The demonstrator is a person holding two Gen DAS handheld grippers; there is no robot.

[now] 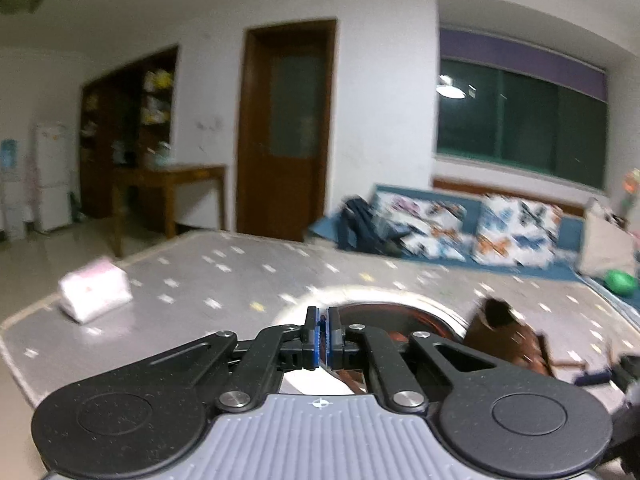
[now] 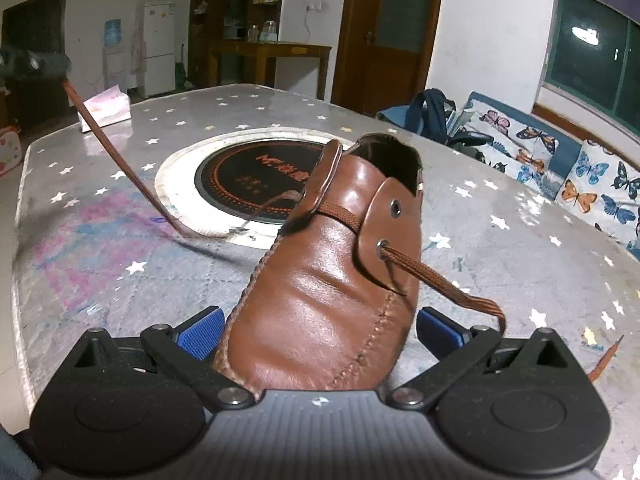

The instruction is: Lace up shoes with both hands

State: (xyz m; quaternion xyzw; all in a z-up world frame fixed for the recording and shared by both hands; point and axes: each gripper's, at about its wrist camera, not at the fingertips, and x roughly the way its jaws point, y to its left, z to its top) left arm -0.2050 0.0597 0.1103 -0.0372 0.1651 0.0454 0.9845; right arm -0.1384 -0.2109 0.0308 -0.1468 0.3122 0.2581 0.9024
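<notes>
A brown leather shoe stands on the star-patterned table, toe toward the right wrist camera. My right gripper clamps its toe between both blue pads. A brown lace crosses the tongue and leaves the lower right eyelet. That end trails off to the right. The other end stretches taut up and left to my left gripper, which is shut on it. In the left wrist view the left gripper has its pads together, and the blurred shoe lies to the right.
A round black induction hob is set into the table behind the shoe. A pink tissue pack lies near the far left corner. Beyond the table's right side stand a sofa with butterfly cushions and a dark backpack.
</notes>
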